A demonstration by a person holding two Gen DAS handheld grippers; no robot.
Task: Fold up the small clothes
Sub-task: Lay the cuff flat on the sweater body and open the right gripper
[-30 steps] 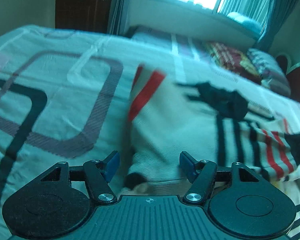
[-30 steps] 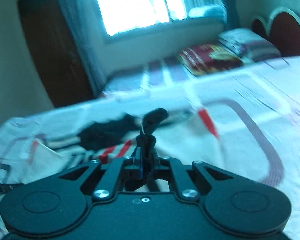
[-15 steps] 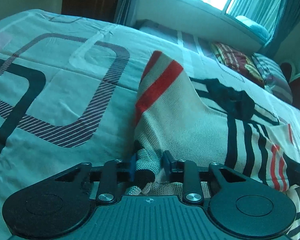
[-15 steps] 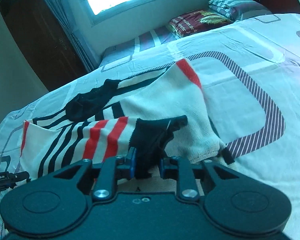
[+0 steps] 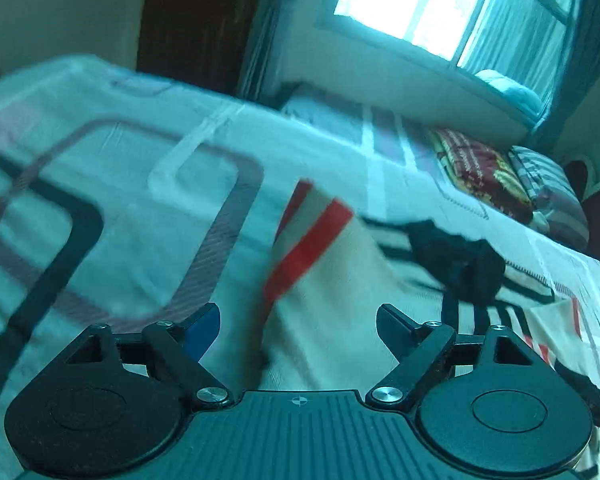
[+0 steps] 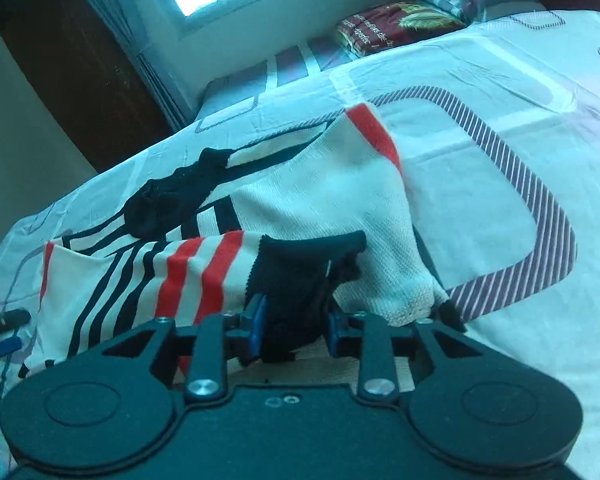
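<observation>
A cream knit sweater [image 6: 324, 208] with red and black stripes lies on the bed. It also shows in the left wrist view [image 5: 340, 300], blurred. Its black collar [image 6: 168, 200] lies at the far side. My right gripper [image 6: 292, 320] is shut on the black cuff [image 6: 300, 264] of a striped sleeve folded across the body. My left gripper [image 5: 298, 328] is open and empty, just above the sweater's near edge. The left gripper's tips also show at the left edge of the right wrist view [image 6: 4, 332].
The bed sheet [image 6: 500, 120] is pale with rounded purple and black line patterns. Folded blankets and pillows [image 6: 400, 24] lie at the far end under the window. A dark wooden door [image 5: 196, 20] stands behind the bed.
My left gripper has opened, let go of the sweater's edge and pulled back a little. My right gripper still holds the black cuff, its jaws a little wider apart.
</observation>
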